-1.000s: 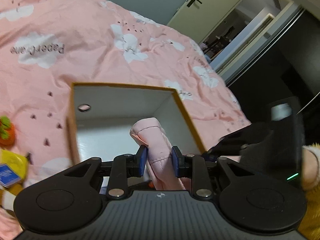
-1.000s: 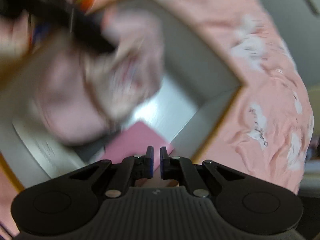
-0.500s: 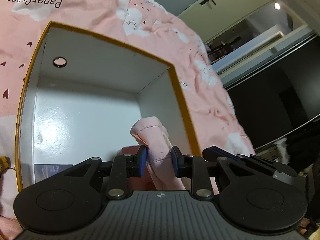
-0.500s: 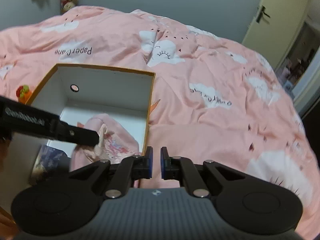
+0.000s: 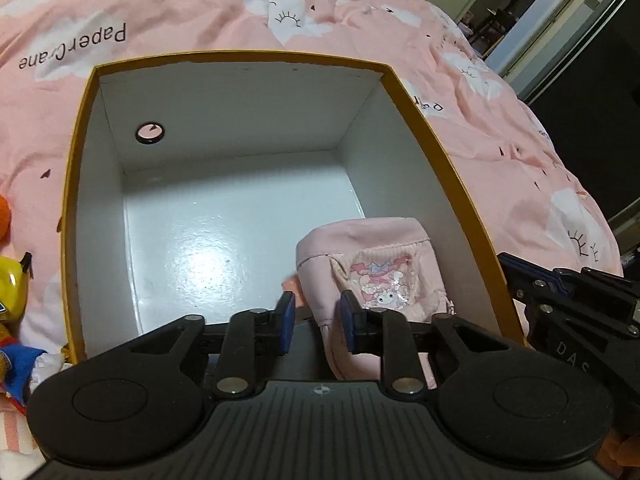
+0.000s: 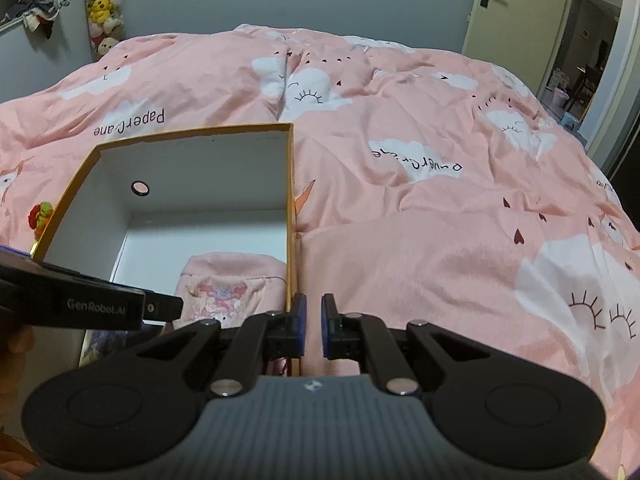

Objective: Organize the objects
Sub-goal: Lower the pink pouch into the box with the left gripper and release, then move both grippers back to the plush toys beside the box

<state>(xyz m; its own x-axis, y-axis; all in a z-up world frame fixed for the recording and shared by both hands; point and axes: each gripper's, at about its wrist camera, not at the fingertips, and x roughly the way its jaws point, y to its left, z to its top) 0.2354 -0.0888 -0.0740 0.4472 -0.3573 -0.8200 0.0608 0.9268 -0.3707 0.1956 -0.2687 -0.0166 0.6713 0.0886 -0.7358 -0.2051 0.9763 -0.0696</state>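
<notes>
An open box, white inside with an orange rim (image 5: pixel 240 56) (image 6: pixel 192 132), lies on the pink bed cover (image 6: pixel 440 160). A pink pouch (image 5: pixel 380 264) (image 6: pixel 236 276) with a cartoon print rests on the box floor against the right wall. My left gripper (image 5: pixel 316 320) hangs over the box's near end, and its jaws are closing. Only the pouch's lower corner lies between them; the left pad stands clear of it. My right gripper (image 6: pixel 312 320) is shut on nothing, just above the box's right wall near the front. Its body (image 5: pixel 560 292) shows at the right of the left wrist view.
A yellow plush toy (image 5: pixel 12 280) and an orange toy (image 5: pixel 4 216) lie left of the box, with a red and green toy (image 6: pixel 40 214) by its left wall. Something dark and flat (image 6: pixel 104 344) lies in the box's near left corner. Plush toys (image 6: pixel 102 8) hang on the back wall.
The left gripper came down over the box, and the pouch, earlier upright between its pads, now lies on the box floor. The right gripper rolled level and drew back to the box's right wall.
</notes>
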